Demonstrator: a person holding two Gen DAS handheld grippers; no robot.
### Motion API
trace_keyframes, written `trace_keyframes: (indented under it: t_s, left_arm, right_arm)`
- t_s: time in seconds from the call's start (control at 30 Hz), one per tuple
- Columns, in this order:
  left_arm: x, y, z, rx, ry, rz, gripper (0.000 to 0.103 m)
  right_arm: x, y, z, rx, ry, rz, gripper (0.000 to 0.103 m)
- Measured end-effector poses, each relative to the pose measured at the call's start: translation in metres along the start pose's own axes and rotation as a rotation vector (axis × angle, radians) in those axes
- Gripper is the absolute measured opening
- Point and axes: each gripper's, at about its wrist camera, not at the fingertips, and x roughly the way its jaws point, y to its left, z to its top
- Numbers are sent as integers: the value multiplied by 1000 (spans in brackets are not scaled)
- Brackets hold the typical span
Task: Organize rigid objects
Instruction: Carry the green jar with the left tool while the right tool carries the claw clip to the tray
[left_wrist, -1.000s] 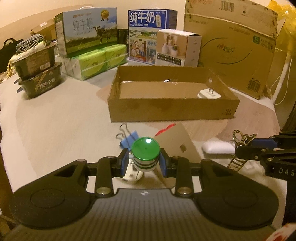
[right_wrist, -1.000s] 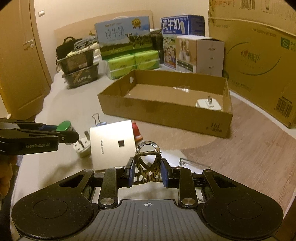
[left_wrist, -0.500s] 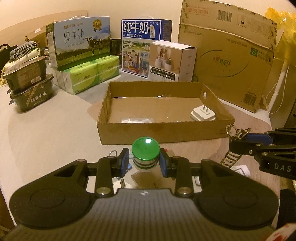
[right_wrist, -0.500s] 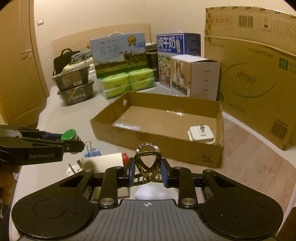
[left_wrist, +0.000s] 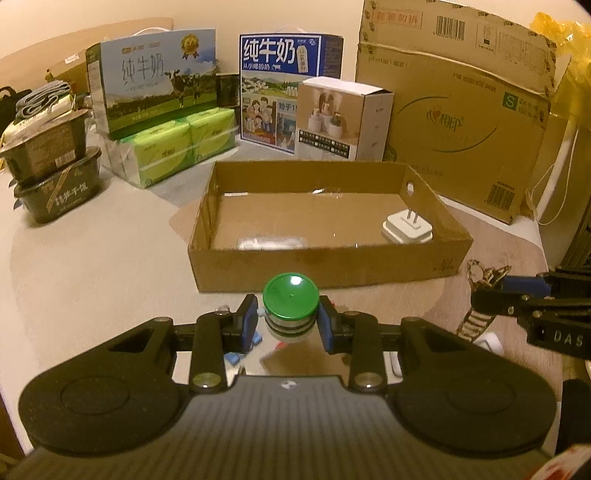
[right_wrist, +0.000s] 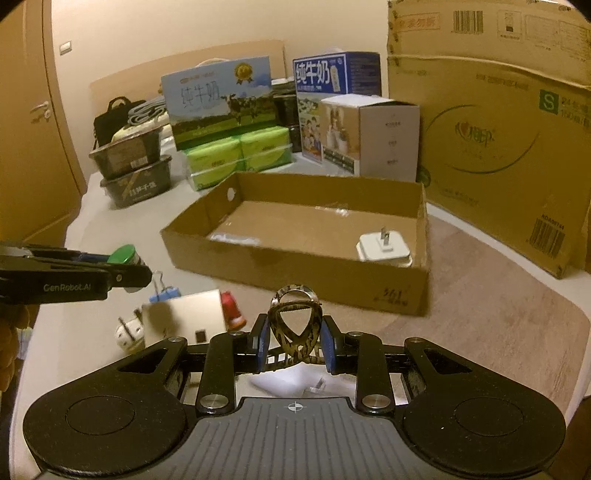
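Observation:
My left gripper (left_wrist: 290, 323) is shut on a small green-capped bottle (left_wrist: 290, 297), held above the table just in front of the open cardboard tray (left_wrist: 325, 264). My right gripper (right_wrist: 294, 341) is shut on a tortoiseshell hair claw clip (right_wrist: 294, 325), held in the air to the right of the left one. The tray (right_wrist: 295, 273) holds a white plug adapter (left_wrist: 407, 229) at its right end and a clear plastic item (left_wrist: 271, 243) near its front wall. The left gripper with the bottle (right_wrist: 123, 255) shows at the left of the right wrist view.
On the table below lie a blue binder clip (right_wrist: 165, 294), a white TP-Link box (right_wrist: 184, 319), a small red item (right_wrist: 231, 310) and a white plug (right_wrist: 127, 332). Milk cartons (left_wrist: 155, 96), tissue packs (left_wrist: 184, 146), bowls (left_wrist: 55, 184) and a big cardboard box (left_wrist: 461, 122) stand behind the tray.
Both grippers have risen and moved forward toward the tray, each still holding its object. The loose items on the table have dropped lower in both views.

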Motion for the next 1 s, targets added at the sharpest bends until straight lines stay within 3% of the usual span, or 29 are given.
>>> trace_keyframes:
  t_s: [0.47,0.7,1.0]
  left_arm:
    - [61,10,70,28,-36,-16,31]
    - [112,22,97,31,-15,-18,31]
    - [169,35,107,15,27,-12,31]
  right_arm:
    - [57,-24,82,-25,-61,-3,29]
    - [112,-39,109,1,-33,5,29]
    - [168,-58,121,11,24,-23,29]
